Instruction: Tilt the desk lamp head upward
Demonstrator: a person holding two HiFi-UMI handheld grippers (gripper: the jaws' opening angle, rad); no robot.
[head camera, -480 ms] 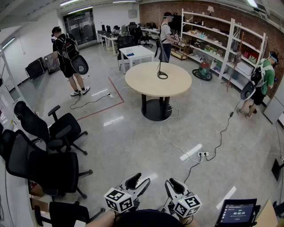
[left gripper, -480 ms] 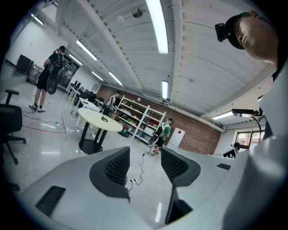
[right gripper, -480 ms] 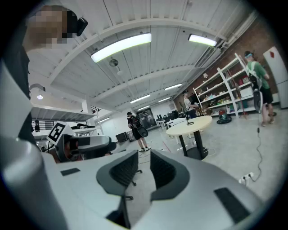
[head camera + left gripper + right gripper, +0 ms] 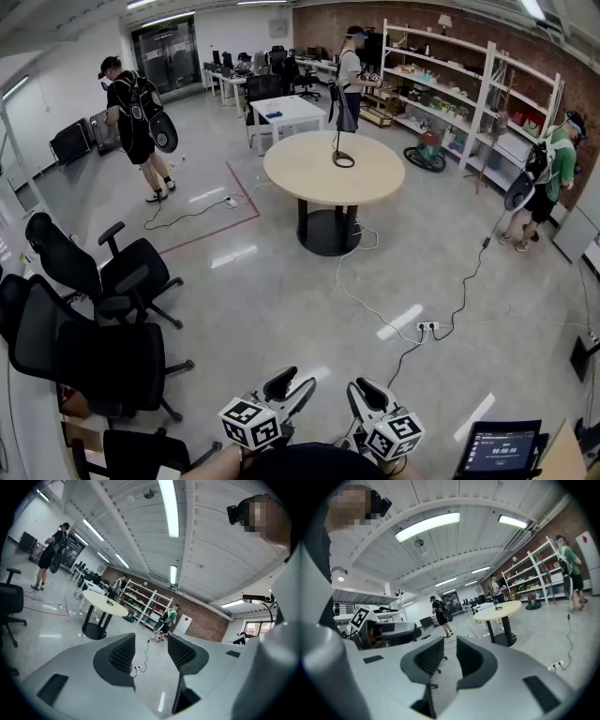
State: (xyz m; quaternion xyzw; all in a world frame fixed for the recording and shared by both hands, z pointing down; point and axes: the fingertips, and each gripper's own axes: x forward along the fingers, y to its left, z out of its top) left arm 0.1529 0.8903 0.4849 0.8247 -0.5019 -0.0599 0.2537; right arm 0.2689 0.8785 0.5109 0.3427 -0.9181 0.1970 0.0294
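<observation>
Lamp (image 4: 339, 148) on the table (image 4: 298, 180), I'm well back from it, so left gripper (image 4: 296, 384) and right gripper (image 4: 362, 392) wait, jaws apart, empty

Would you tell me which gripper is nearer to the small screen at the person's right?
Right. In the head view the right gripper is just left of the screen; the left gripper is farther left. Neither touches it.
</observation>
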